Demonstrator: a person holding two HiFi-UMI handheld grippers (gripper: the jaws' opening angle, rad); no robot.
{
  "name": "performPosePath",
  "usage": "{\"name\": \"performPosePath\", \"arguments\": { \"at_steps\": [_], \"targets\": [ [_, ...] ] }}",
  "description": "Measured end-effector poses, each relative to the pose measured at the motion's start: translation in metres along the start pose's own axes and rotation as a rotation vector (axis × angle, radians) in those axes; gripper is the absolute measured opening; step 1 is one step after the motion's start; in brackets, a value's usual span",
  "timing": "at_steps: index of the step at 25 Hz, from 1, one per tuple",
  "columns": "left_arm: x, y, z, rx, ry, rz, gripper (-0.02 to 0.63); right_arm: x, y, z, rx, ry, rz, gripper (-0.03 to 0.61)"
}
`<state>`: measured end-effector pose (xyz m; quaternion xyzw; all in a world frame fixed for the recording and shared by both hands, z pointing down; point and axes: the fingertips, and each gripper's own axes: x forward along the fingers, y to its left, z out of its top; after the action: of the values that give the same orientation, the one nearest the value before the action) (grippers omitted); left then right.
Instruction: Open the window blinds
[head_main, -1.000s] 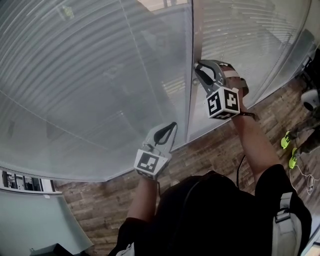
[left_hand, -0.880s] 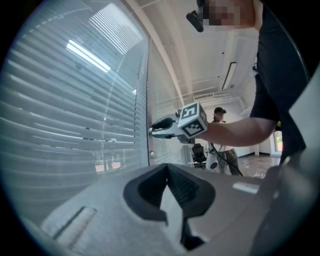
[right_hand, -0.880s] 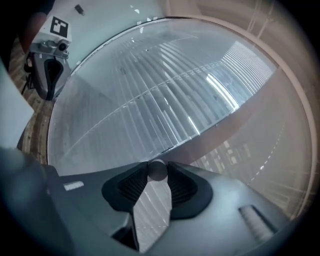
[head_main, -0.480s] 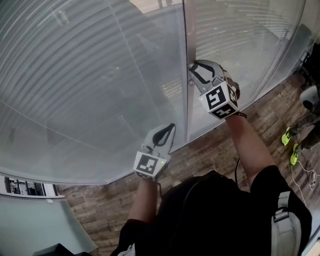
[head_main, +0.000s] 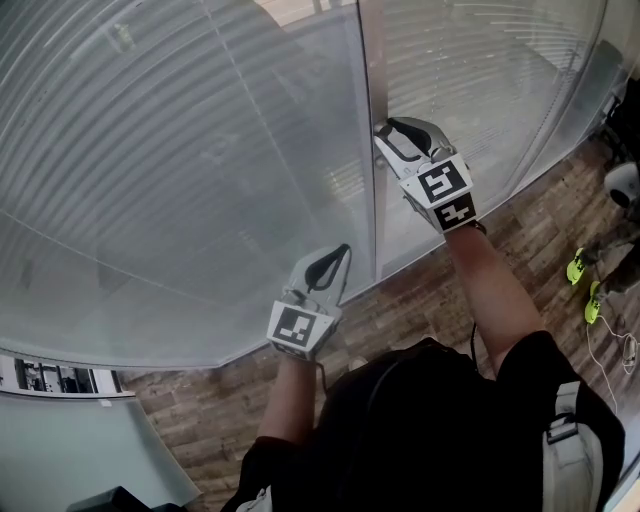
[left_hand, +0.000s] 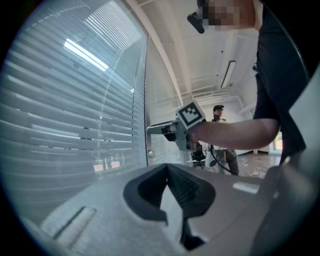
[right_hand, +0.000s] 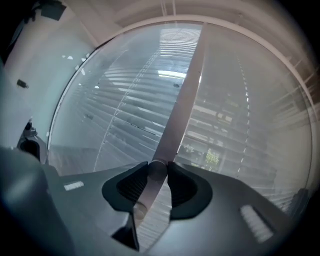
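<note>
Grey slatted blinds (head_main: 180, 150) hang behind the glass on both sides of a vertical metal mullion (head_main: 372, 60). My right gripper (head_main: 382, 135) reaches level to the mullion and is shut on a small round knob (right_hand: 157, 170) that sits between its dark pads. In the left gripper view the right gripper (left_hand: 155, 129) touches the frame, and a second small knob (left_hand: 150, 154) shows just below it. My left gripper (head_main: 343, 252) hangs lower, close to the glass, shut with nothing in it. The slats look mostly closed; a little daylight shows between them.
A wood-pattern floor (head_main: 420, 290) runs along the base of the glass. Green items (head_main: 580, 270) and a white object (head_main: 622, 185) lie at the right. Another person (left_hand: 220, 135) stands far back in the room. A pale cabinet top (head_main: 80, 440) is at the lower left.
My right gripper has rolled about its own line while staying on the knob; its marker cube has turned to show other faces. The left gripper has barely moved.
</note>
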<state>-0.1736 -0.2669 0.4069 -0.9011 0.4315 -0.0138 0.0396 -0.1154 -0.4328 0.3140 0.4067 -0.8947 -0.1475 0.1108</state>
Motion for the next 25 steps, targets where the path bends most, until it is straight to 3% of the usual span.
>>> {"name": "performPosePath", "arguments": {
  "at_steps": [20, 25],
  "targets": [
    [0.003, -0.004, -0.002, -0.02, 0.019, -0.012, 0.003, -0.003, -0.011, -0.003, 0.592, -0.126, 0.028, 0.129],
    [0.003, -0.003, -0.004, -0.011, 0.015, -0.009, 0.004, -0.003, -0.01, -0.003, 0.536, -0.118, 0.002, 0.129]
  ]
}}
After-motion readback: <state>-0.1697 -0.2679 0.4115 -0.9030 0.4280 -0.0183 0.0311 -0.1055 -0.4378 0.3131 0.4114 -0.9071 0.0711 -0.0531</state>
